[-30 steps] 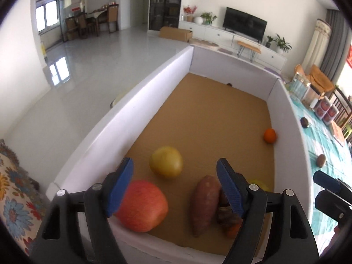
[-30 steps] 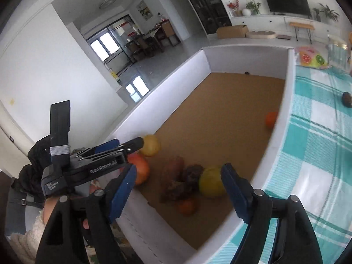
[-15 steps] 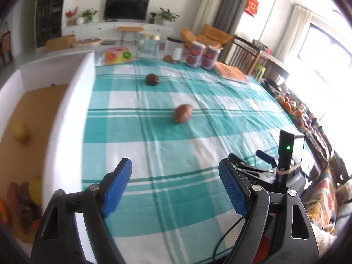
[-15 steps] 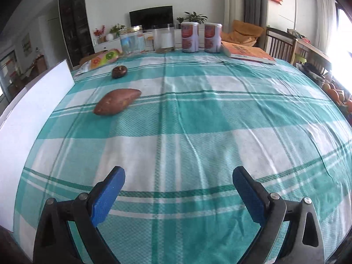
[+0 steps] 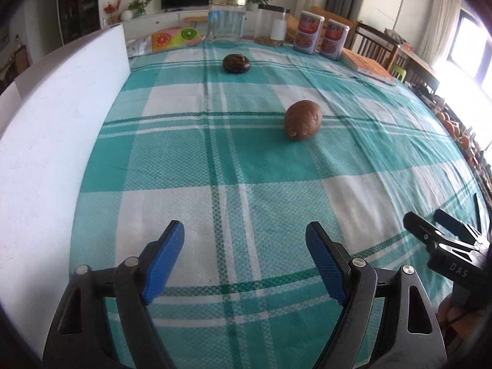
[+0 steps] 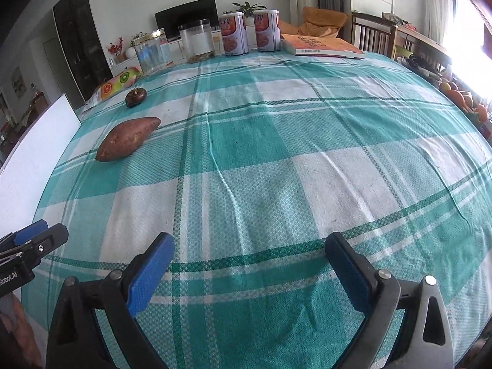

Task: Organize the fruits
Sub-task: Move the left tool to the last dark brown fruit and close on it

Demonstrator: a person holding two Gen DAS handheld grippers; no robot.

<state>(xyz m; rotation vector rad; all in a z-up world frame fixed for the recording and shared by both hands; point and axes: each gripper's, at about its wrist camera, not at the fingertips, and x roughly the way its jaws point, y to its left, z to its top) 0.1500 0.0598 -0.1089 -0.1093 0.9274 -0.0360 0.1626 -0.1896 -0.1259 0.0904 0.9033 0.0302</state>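
Left to right on the worktop (image 5: pixel 246 166): white box wall (image 5: pixel 46 141) along the left edge, then the sweet potato (image 6: pixel 127 138), with the small dark round fruit (image 6: pixel 135 97) farther back, near the jars.

Sweet potato: looks dense and stiff with dull, slightly rough skin, so I'd judge it heavy for its size but not slippery or fragile. It tapers at both ends. Take it across the thick middle, pads square to the long axis; an end grip will likely let it swing or pivot out.

Dark round fruit: smaller and lighter by the look of it, with smooth, glossy skin. It may roll or squirt out if you pinch off-centre. Close across its widest part, gently; I can't tell how soft it is.

Left tongs (image 5: pixel 246 261): released, jaws wide, nothing between them, low over the cloth, pointing roughly at the sweet potato but well short of it.

Right tongs (image 6: pixel 247 269): also released and empty, low and level beside the left ones, aimed across bare cloth; both fruits sit well off to its left.
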